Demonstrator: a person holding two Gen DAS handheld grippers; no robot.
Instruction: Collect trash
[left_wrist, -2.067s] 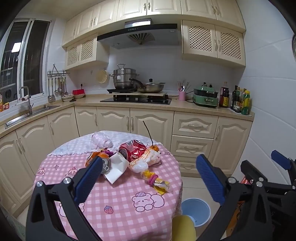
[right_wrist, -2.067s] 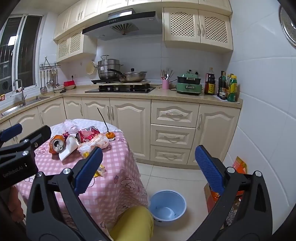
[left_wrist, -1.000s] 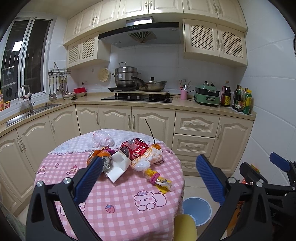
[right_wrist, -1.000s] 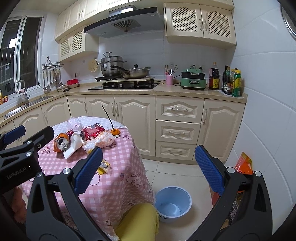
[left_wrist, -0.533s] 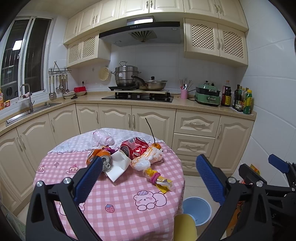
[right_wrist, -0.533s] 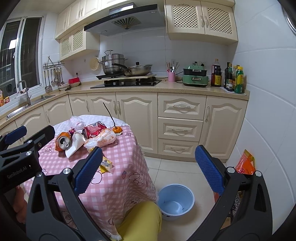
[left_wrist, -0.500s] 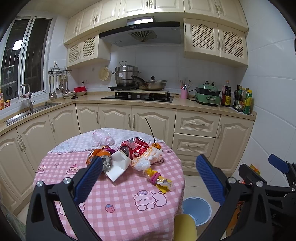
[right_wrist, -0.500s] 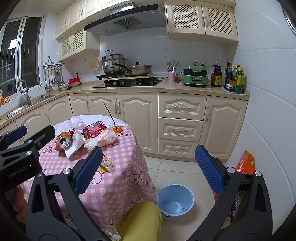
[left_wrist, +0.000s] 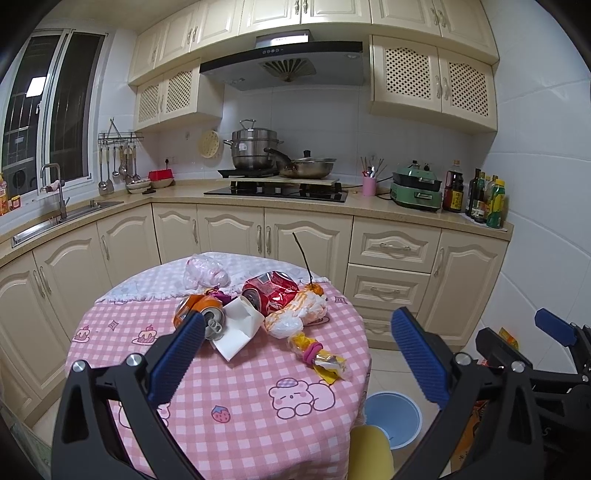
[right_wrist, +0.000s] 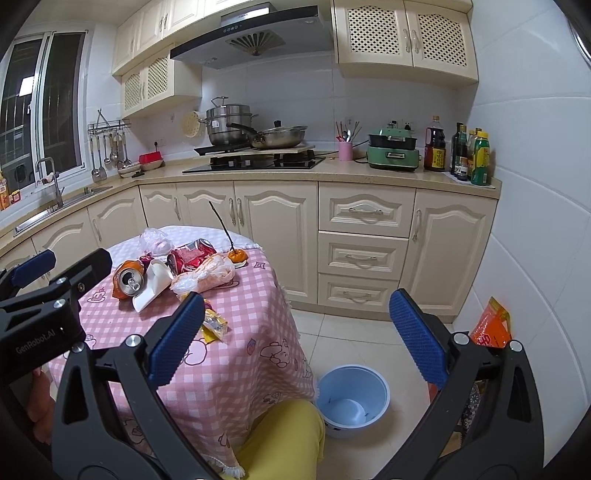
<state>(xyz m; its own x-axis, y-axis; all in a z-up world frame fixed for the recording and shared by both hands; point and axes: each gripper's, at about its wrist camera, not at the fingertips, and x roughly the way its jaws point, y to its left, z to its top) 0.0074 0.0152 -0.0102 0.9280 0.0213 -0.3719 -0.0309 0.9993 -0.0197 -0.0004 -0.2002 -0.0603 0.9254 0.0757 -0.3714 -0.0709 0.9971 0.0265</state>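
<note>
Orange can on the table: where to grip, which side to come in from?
Grip the orange can across its dented body, just behind the top rim. It lies on its side with the open top facing the grippers, so probably come from above with the left gripper, fingers straddling its width; the white carton crowds its right side.

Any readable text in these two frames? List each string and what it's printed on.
"GenRobot.AI": white lettering on the body of the left gripper, seen from the right wrist view.
Range hood badge: too small to read.
Dark sauce bottle label: characters blurred, unreadable.
Orange packet on the floor: red characters, not legible.
Red crushed can and orange can: print too distorted to read.
</note>
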